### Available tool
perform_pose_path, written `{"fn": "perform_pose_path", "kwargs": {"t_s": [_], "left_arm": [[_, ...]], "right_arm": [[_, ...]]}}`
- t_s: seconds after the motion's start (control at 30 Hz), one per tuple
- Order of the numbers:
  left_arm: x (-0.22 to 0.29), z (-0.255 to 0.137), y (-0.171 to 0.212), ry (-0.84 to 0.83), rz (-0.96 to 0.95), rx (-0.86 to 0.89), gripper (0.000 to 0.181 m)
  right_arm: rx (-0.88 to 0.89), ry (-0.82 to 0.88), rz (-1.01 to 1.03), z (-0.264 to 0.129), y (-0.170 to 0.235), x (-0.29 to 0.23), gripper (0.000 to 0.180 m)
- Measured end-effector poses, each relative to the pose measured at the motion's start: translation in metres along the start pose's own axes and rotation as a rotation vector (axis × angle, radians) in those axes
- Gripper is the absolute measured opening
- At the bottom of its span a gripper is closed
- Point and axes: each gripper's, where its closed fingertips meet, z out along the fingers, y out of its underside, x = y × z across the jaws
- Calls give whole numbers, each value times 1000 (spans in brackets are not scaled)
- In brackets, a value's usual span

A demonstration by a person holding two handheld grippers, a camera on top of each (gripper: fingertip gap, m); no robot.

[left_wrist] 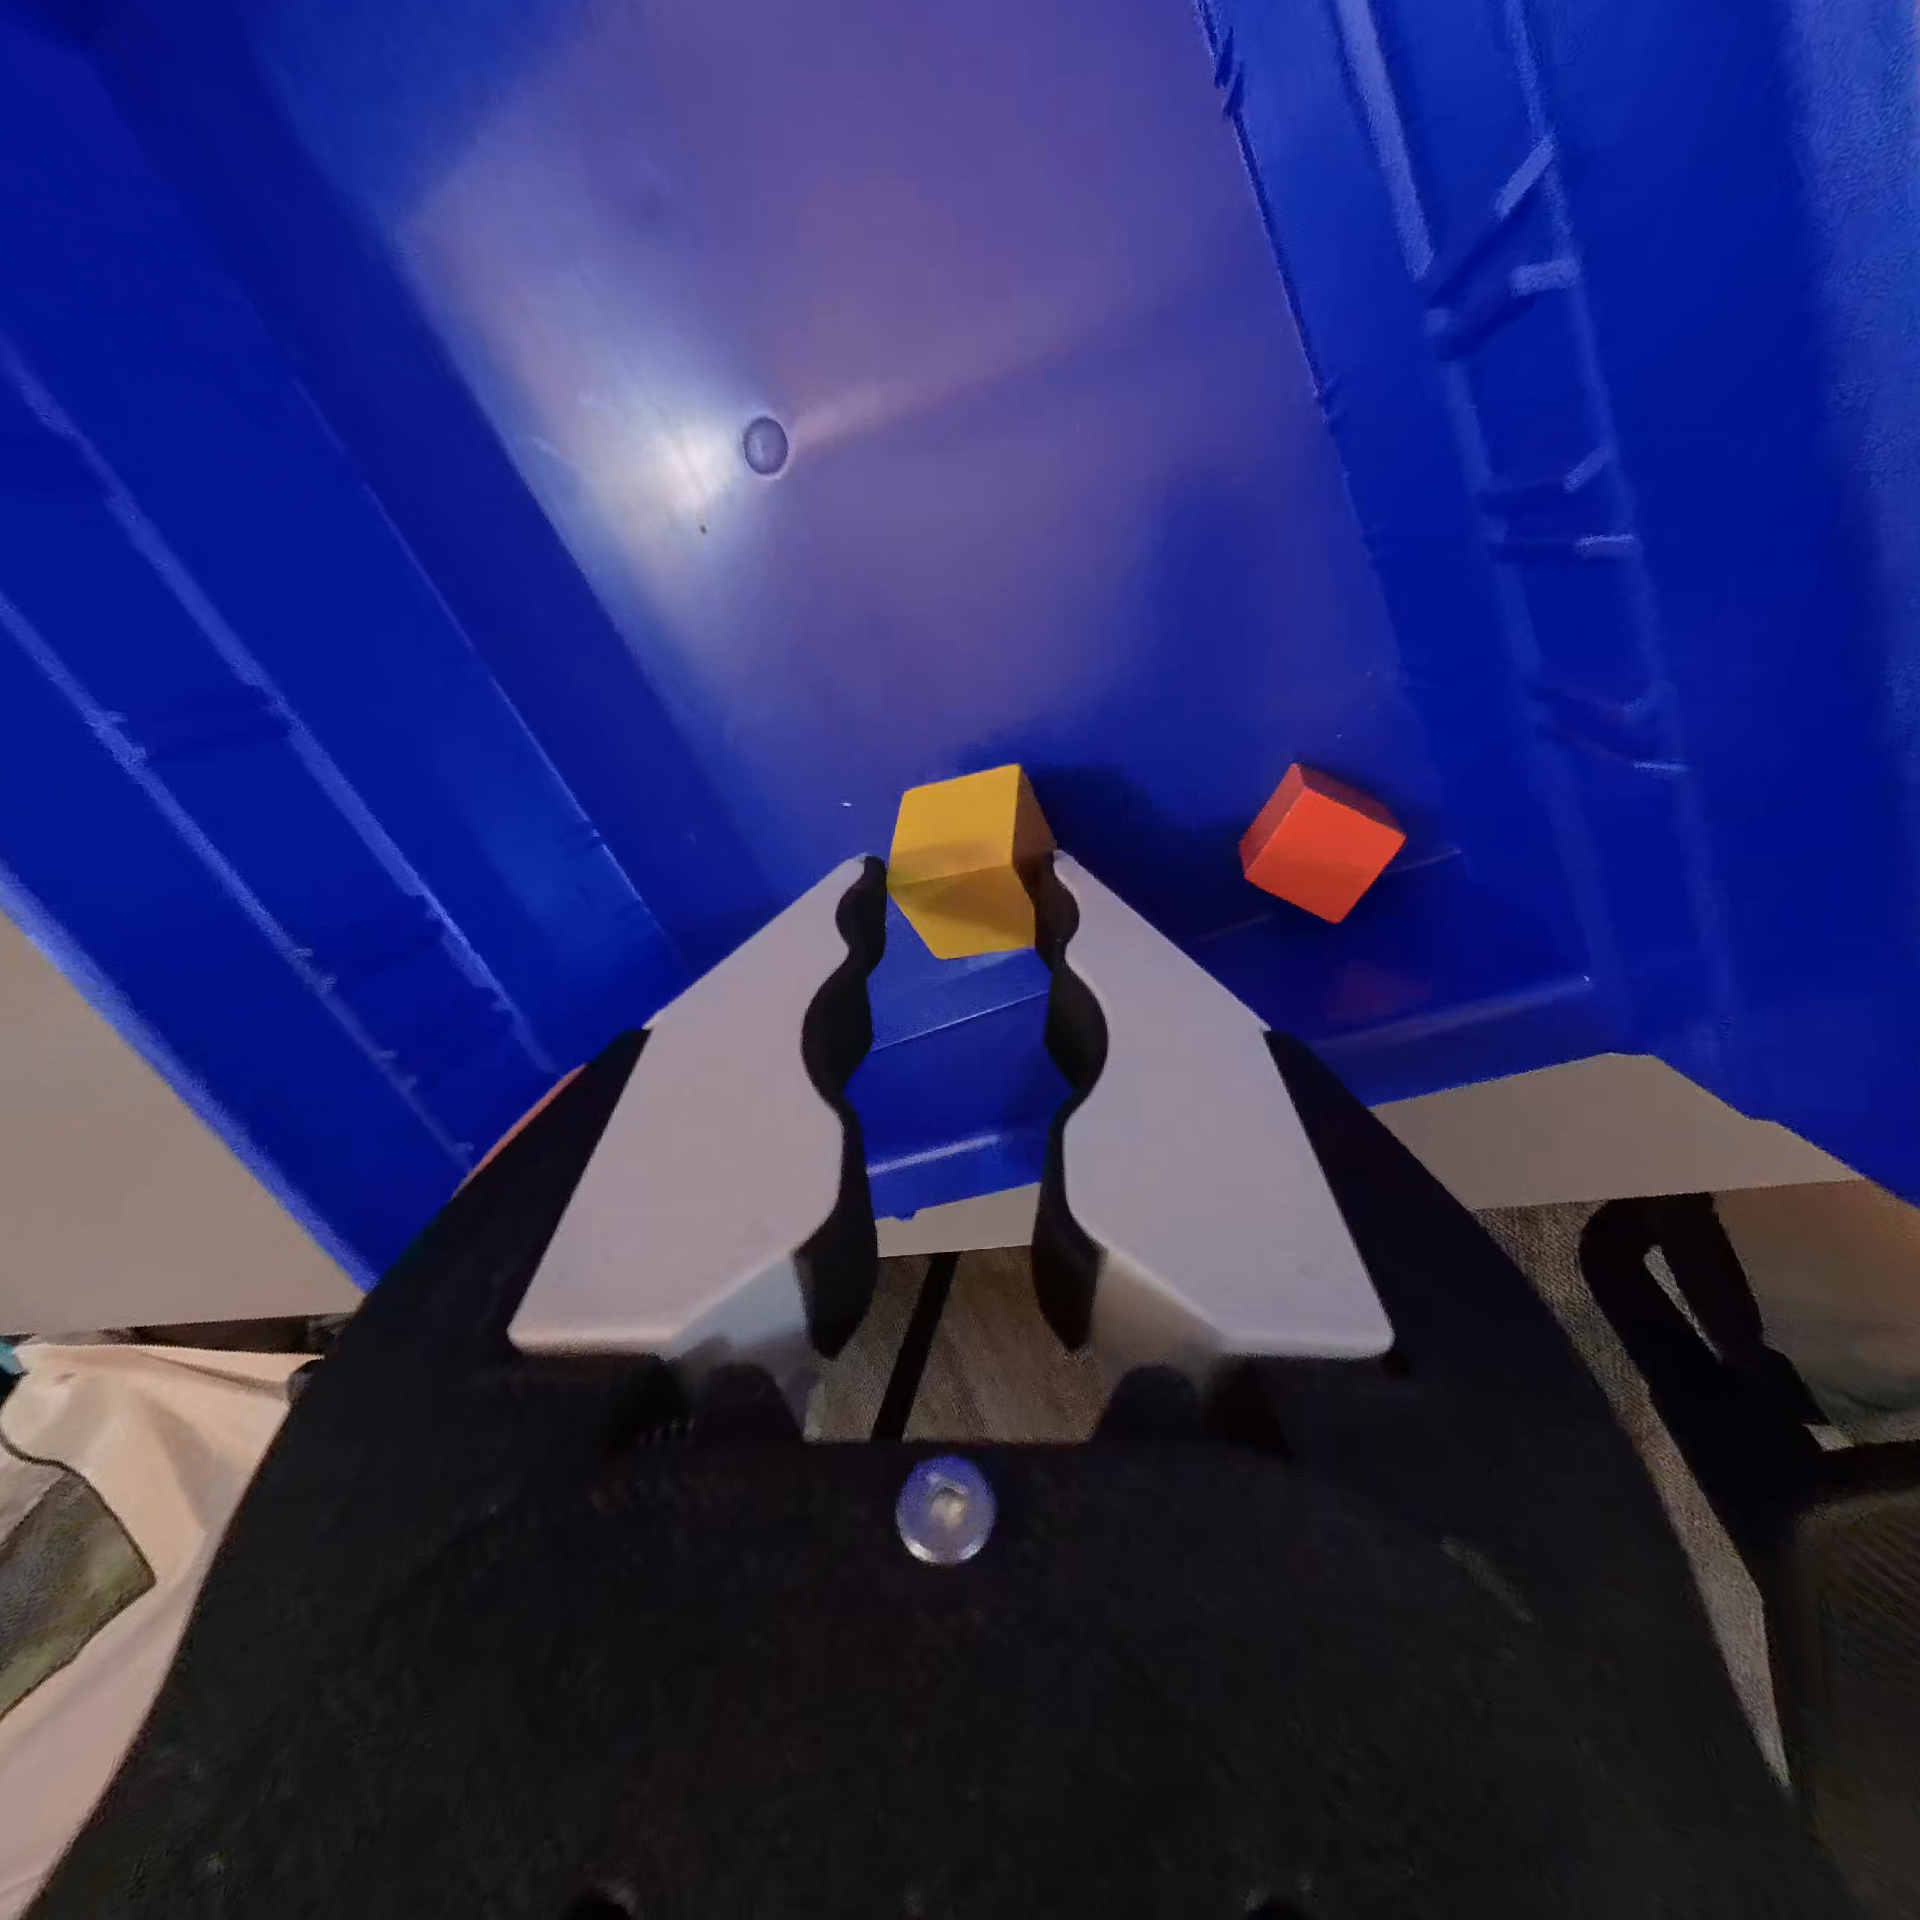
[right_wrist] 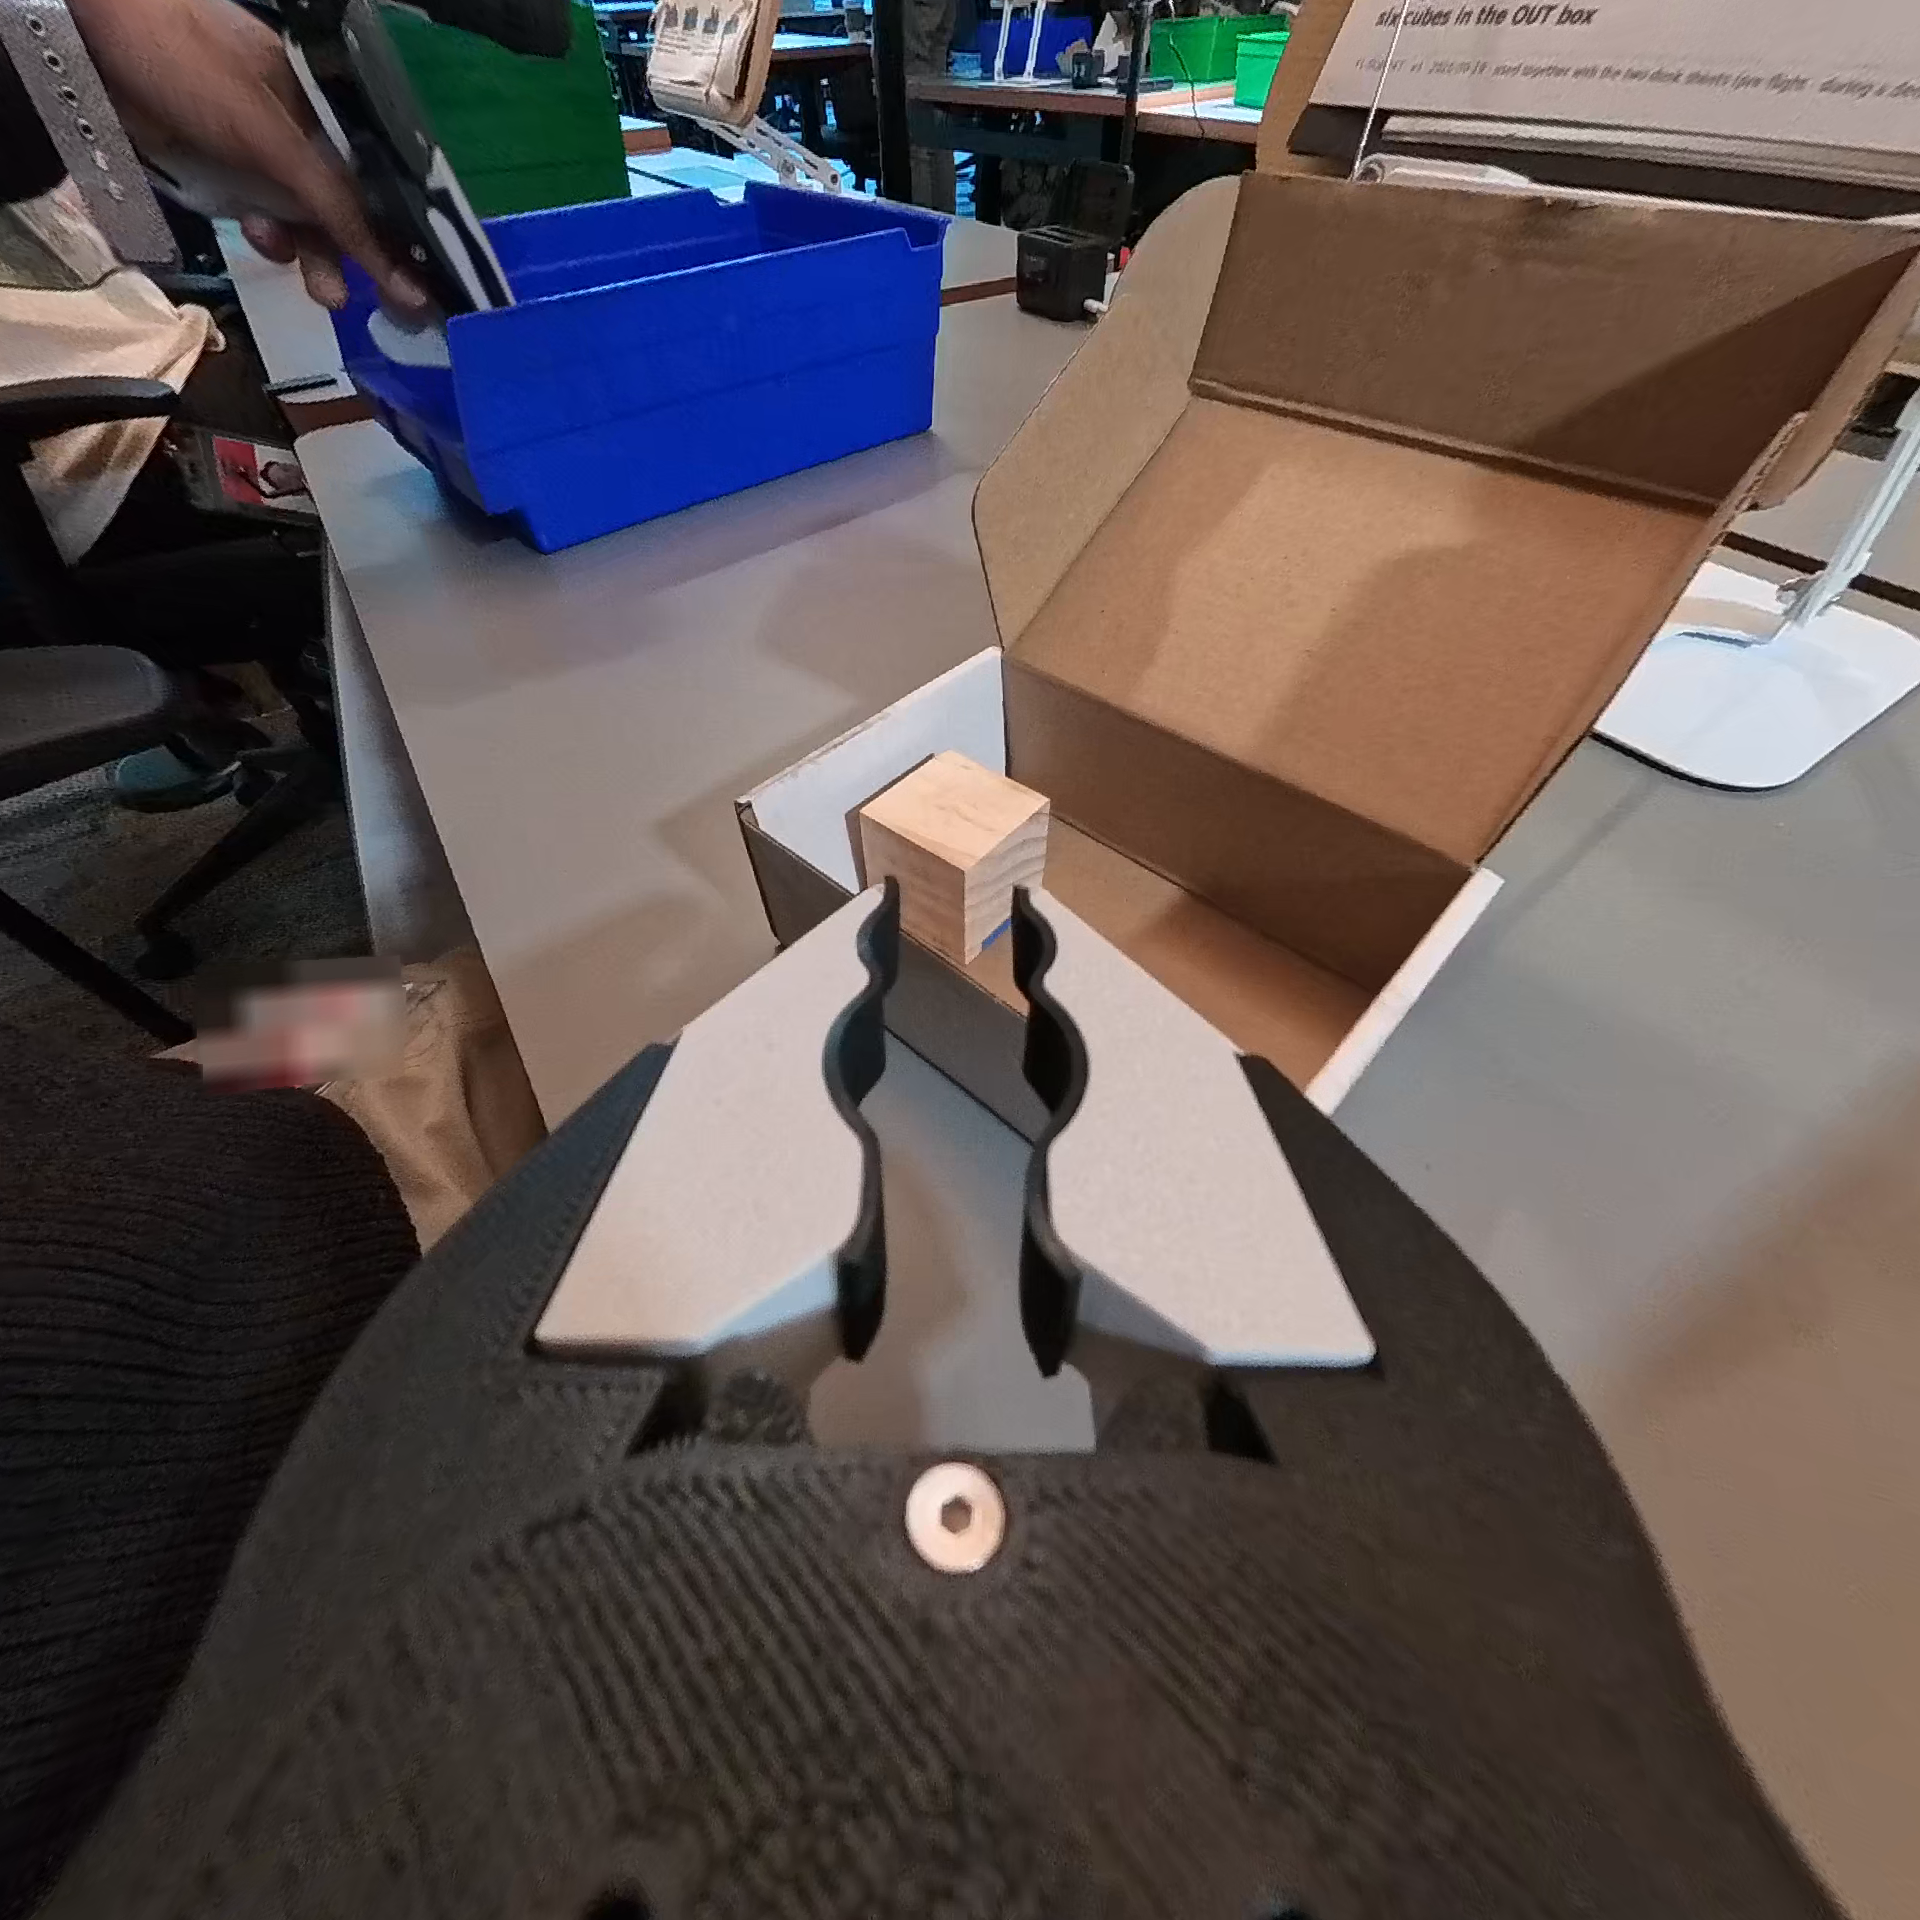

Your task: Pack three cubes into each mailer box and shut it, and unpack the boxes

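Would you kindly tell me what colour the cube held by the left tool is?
Yellow: the cube between the left tool tips, clearest in the left wrist view.

Grey tabletop (right_wrist: pixel 582 665), bare in the middle. Black office chair (right_wrist: pixel 114 717) at left edge, off the table. Beige cloth (right_wrist: pixel 104 343) draped over the chair area behind. White flat stand base (right_wrist: pixel 1756 686) at right, on the table, thin white post rising from it. White printed sign (right_wrist: pixel 1621 62) top right, above the stand. Small black device (right_wrist: pixel 1060 272) at the far table edge. Green bins (right_wrist: pixel 1216 42) on desks well behind, blurred. Wood-tone floor (left_wrist: pixel 966 1351) and grey carpet (left_wrist: pixel 1538 1278) below the table edge in left wrist view.
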Motion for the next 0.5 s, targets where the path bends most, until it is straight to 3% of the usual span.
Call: {"fn": "perform_pose_path", "kwargs": {"t_s": [0.17, 0.33, 0.5], "left_arm": [[4, -42, -27, -35, 8, 146, 29], [37, -129, -75, -127, 126, 425, 28], [118, -220, -120, -74, 276, 704, 26]], "right_arm": [[1, 5, -2, -1, 0, 1, 20], [-5, 1, 0, 1, 1, 0, 20], [-2, 1, -12, 0, 0, -1, 20]]}}
